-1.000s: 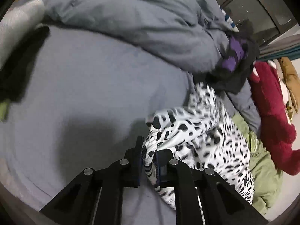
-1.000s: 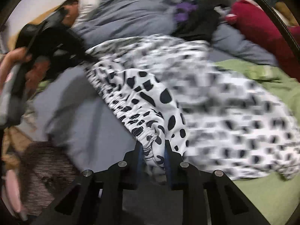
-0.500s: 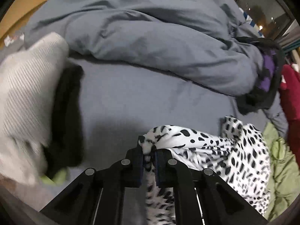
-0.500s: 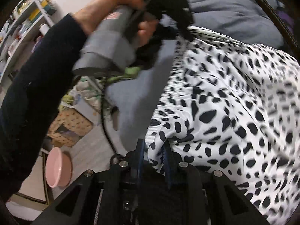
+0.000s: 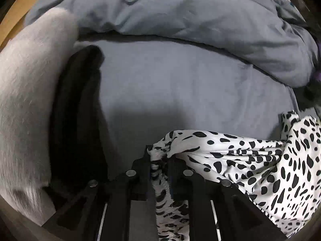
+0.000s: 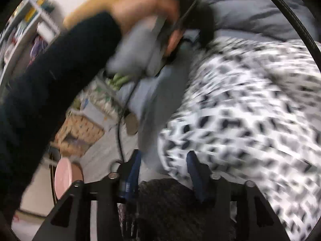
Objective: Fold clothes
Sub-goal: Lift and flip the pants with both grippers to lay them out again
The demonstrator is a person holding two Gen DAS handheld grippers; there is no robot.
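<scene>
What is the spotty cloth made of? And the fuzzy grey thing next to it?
The spotty cloth looks like thin, smooth woven fabric: it drapes in fine soft folds where the left tool pinches it. The fuzzy grey thing looks like a ribbed knit, perhaps wool, though blur hides detail.

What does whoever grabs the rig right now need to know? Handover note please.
Left gripper: jaws shut on the bunched edge of the white black-spotted fabric garment.
Right gripper: jaws open, nothing pinched; the garment's edge lies between and just beyond them, view blurred.
Garment lies spread over the grey bedsheet, below the rumpled grey duvet.
A grey-white knit piece and a black garment lie at left.
Done: no fold visible.
Left: regrasp with the right, fold, probably then the rest.
</scene>
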